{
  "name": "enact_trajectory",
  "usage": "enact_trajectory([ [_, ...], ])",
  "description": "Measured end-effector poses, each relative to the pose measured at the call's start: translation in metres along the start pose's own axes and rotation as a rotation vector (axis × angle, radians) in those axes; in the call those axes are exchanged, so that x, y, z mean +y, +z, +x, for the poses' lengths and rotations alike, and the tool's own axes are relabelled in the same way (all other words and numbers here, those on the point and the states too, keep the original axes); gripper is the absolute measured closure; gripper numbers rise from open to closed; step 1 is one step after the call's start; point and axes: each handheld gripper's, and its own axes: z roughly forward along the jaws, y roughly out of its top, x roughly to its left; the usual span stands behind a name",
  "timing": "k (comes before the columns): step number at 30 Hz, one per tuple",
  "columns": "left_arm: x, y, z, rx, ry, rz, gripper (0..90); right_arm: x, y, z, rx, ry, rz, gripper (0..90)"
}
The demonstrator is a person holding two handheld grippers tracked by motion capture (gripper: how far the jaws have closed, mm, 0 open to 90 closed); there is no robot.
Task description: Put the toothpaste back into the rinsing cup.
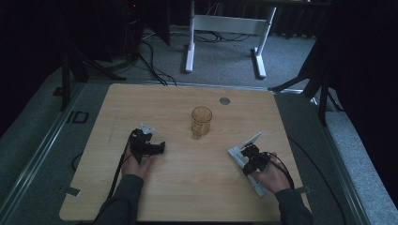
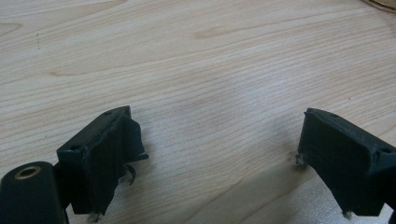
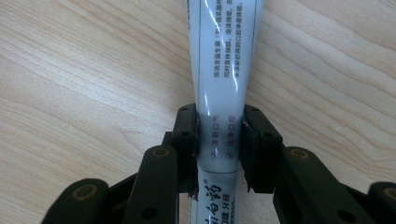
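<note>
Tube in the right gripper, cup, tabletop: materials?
Tube: looks like soft glossy white plastic; it pinches in where the right gripper squeezes it.
Cup: see-through amber, glass or plastic, can't tell.
Tabletop: pale wood-grain, matte, probably laminate.

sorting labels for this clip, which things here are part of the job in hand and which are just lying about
In the job:
- toothpaste tube, clamped between the jaws of the right gripper
- amber glass cup, standing upright mid-table, likely where the tube goes
- left gripper, open over bare wood

Just lying about:
- grey round disc near the table's far edge
- white desk frame on the floor beyond
</note>
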Motion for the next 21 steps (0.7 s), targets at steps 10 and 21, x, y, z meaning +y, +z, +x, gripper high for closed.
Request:
enact_trajectory([
  [10, 0.0, 0.0, 0.0, 0.0, 0.001, 0.001, 10.6, -0.004, -0.008, -0.007, 0.007, 0.027, -0.041, 70.2],
  [21, 0.0, 0.0, 0.0, 0.0, 0.0, 0.001, 10.6, -0.004, -0.021, -0.014, 0.021, 0.06, -0.126, 70.3],
])
